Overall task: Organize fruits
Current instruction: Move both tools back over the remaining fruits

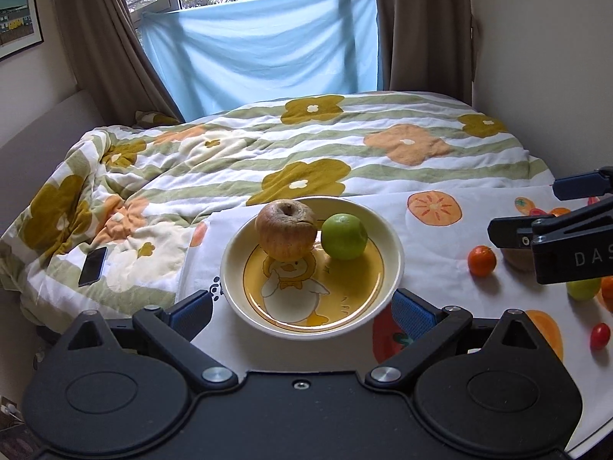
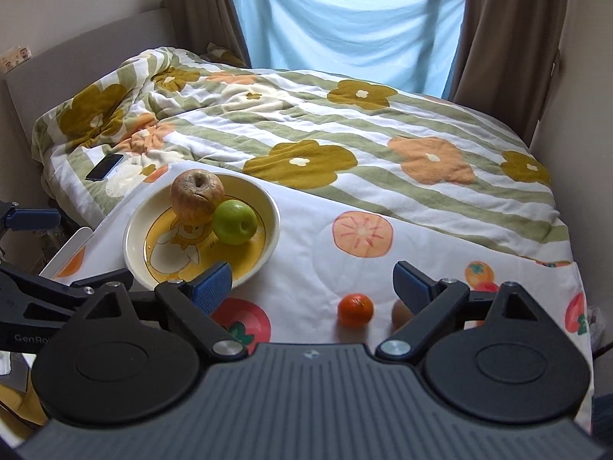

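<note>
While both my tongs hang over the fruit-print cloth, this is how things lie:

Left tongs: my left gripper (image 1: 302,308) is spread wide and grips nothing; its blue pads (image 1: 191,314) sit at either side of the near rim of the plate (image 1: 394,257).
Right tongs: my right gripper (image 2: 312,285) is likewise released, jaws well apart, empty, above the cloth (image 2: 306,230) to the right of the plate (image 2: 132,237).
Plate: cream rim, yellow centre with a duck drawing; it rests on the cloth at the foot of the bed.
Brown apple (image 1: 286,229): wrinkled, stem hollow up, on the far left of the plate.
Green apple (image 1: 344,236): just beside the brown one on its right; whether they touch I cannot tell.
Tangerine (image 2: 355,309): loose on the cloth, well apart from the plate, between my right fingers in the right wrist view.
Brownish fruit (image 2: 400,312): just right of the tangerine, mostly hidden behind my right finger.
Small red fruit (image 1: 599,336): on the cloth at the far right of the left wrist view.
Green fruit (image 1: 583,289): partly hidden under my right tongs.
Phone (image 1: 93,266): dark, flat on the flowered quilt (image 1: 306,145), left of the plate.
</note>
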